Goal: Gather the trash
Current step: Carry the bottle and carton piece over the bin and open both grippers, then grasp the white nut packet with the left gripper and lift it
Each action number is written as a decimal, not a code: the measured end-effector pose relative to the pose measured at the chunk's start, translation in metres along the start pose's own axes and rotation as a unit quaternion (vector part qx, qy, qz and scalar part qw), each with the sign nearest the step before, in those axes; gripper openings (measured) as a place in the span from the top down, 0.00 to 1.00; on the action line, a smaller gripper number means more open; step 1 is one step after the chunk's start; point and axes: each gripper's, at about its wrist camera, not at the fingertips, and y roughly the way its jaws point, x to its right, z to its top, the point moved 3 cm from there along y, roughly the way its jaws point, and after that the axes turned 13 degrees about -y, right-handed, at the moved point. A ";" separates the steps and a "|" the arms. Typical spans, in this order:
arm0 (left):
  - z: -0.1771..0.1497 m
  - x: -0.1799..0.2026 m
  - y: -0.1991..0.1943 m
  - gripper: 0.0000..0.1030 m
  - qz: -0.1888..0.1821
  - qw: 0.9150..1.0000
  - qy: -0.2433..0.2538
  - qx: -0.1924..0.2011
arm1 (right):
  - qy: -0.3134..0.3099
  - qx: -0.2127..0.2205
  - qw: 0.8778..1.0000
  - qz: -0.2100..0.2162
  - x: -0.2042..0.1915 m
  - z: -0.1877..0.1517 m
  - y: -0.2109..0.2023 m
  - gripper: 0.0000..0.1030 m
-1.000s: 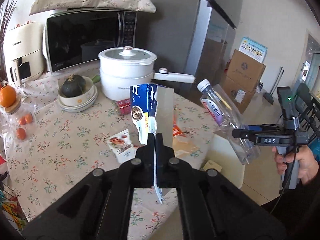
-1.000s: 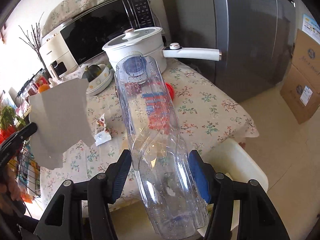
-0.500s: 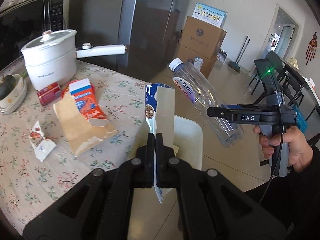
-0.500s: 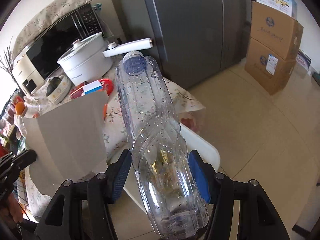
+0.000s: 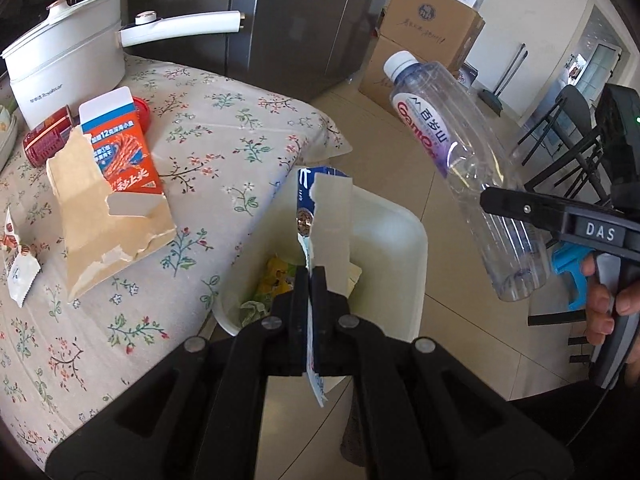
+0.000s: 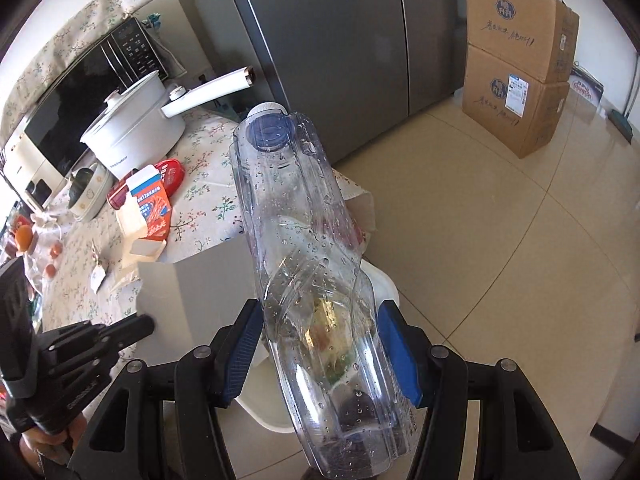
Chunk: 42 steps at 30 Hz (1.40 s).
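My left gripper is shut on a torn blue and white carton piece and holds it upright over a white trash bin beside the table. The bin holds some wrappers. My right gripper is shut on an empty clear plastic bottle, cap pointing away, held above and right of the bin. The bottle also shows in the left wrist view. The carton piece also shows in the right wrist view.
On the flowered tablecloth lie a torn orange carton, brown cardboard, a red can and a small wrapper. A white pot stands behind. A fridge and cardboard boxes stand farther off.
Both grippers have swung right, away from the table, to the bin. The carton piece is now over the bin opening and the bottle is close beside it.
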 end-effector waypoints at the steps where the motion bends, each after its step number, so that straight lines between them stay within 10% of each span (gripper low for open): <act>1: 0.001 -0.001 0.000 0.98 0.003 1.000 -0.002 0.003 | 0.000 0.000 1.000 0.000 -0.001 0.000 0.000 0.41; 16: 0.002 -0.055 -0.051 0.40 0.072 0.996 0.024 0.040 | 0.017 -0.018 1.000 0.005 -0.016 0.008 0.026 0.40; 42: -0.016 -0.174 -0.109 0.20 0.090 0.993 -0.059 0.046 | 0.001 -0.045 0.999 -0.003 -0.065 0.029 0.079 0.25</act>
